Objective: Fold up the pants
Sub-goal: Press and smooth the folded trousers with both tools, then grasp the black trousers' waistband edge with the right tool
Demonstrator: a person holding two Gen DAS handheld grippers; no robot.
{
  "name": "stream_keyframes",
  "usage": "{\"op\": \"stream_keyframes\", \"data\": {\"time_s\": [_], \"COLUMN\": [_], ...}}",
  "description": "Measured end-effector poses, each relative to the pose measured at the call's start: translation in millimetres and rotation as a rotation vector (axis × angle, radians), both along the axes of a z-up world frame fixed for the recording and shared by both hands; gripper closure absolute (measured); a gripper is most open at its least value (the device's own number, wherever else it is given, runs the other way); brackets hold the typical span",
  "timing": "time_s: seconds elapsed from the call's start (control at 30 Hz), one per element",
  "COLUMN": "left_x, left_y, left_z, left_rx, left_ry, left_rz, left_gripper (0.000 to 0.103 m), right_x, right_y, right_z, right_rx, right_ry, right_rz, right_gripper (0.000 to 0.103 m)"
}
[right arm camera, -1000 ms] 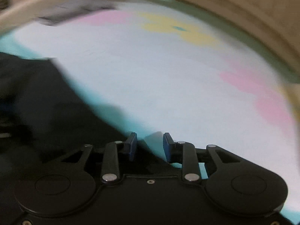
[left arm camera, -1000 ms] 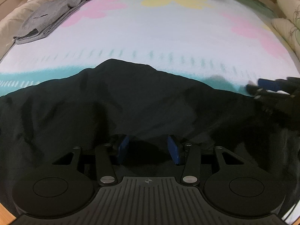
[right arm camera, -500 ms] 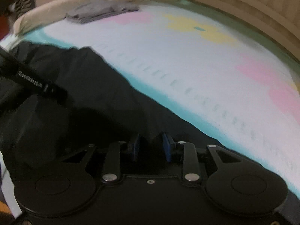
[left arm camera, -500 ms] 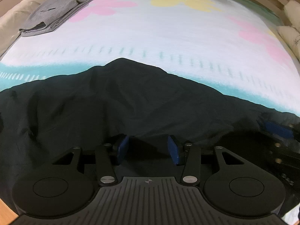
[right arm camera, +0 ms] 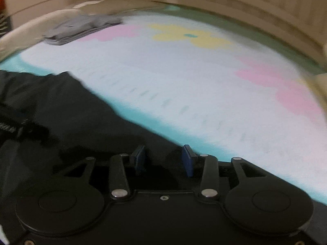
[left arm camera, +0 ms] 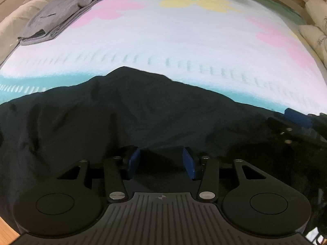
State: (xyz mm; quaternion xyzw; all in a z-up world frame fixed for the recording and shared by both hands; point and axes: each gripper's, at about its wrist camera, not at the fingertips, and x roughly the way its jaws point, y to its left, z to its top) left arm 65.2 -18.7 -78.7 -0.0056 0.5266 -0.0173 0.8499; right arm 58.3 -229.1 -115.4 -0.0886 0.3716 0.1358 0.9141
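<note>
Black pants lie spread over the near part of a flowered bedsheet, with a peak of cloth pointing away from me. My left gripper points steeply down over the pants. Its blue pads stand apart with their inner faces bare and dark cloth below. My right gripper hovers at the pants' right edge. Its jaws are opening and the pads press on nothing. It shows at the right rim of the left wrist view as the right gripper. The left gripper's black body shows at the left of the right wrist view.
A folded grey garment lies at the far left of the bed, also seen as the grey garment. Cream pillows sit at the right edge. A wooden frame runs behind the bed.
The right gripper's pads have spread wider and its view has swung right, toward the pants' edge. In the left view it dipped onto the pants, then rose slightly. The left gripper kept still.
</note>
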Motion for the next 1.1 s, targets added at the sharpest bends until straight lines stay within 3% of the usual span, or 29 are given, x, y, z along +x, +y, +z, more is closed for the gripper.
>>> {"op": "stream_keyframes", "data": {"time_s": [0.13, 0.33, 0.5, 0.8, 0.97, 1.1], "left_x": [-6, -17, -30, -53, -60, -59], "left_y": [-14, -42, -76, -143, -168, -176], "left_z": [7, 20, 32, 28, 9, -10], "left_rx": [0.024, 0.047, 0.049, 0.040, 0.073, 0.079], "left_ry": [-0.031, -0.073, -0.107, -0.094, -0.067, -0.011], "left_rz": [-0.036, -0.090, -0.167, -0.345, -0.433, -0.462], "left_gripper": [0.058, 0.058, 0.058, 0.058, 0.058, 0.058], "right_x": [-14, -38, -48, -83, -111, -128], "right_y": [-12, -28, -90, -253, -311, -336], "right_z": [11, 15, 37, 44, 40, 36], "right_rx": [0.082, 0.048, 0.110, 0.238, 0.288, 0.352], "right_ry": [0.014, 0.077, 0.108, 0.233, 0.230, 0.198], "right_rz": [0.012, 0.003, -0.190, -0.686, -0.797, -0.806], "right_gripper": [0.054, 0.054, 0.050, 0.048, 0.048, 0.048]}}
